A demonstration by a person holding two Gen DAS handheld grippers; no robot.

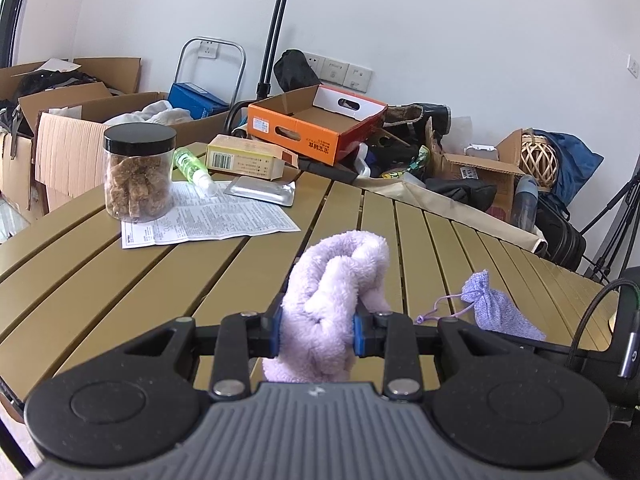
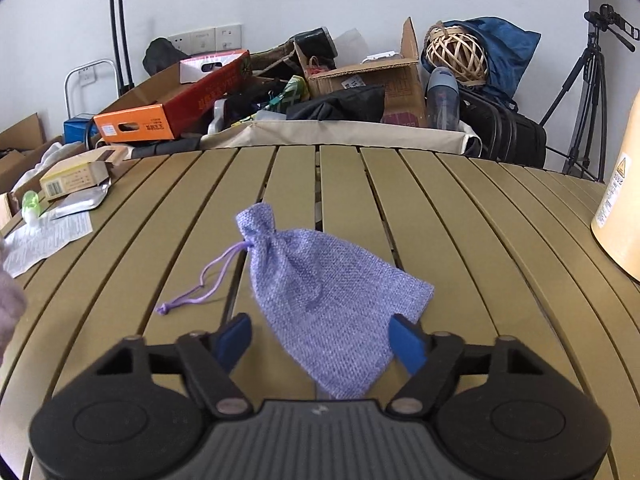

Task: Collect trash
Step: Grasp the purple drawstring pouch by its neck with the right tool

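Observation:
My left gripper (image 1: pixel 316 330) is shut on a fluffy lilac cloth (image 1: pixel 336 280), which bulges up above the blue pads over the slatted olive table (image 1: pixel 120 280). A small purple drawstring pouch (image 2: pixel 324 300) lies flat on the table, its cord trailing to the left. My right gripper (image 2: pixel 326 340) straddles the pouch's near end; the blue pads (image 2: pixel 236 338) stand a little apart from the fabric on both sides. In the left wrist view the pouch (image 1: pixel 496 308) lies to the right of the cloth.
At the table's far left stand a black-lidded jar of brown snacks (image 1: pixel 138 172), a printed leaflet (image 1: pixel 208 216), a green bottle (image 1: pixel 192 168), a foil pack (image 1: pixel 260 190) and a yellow box (image 1: pixel 244 158). A tan container (image 2: pixel 620 216) stands at the right edge. Cartons and bags crowd the floor behind.

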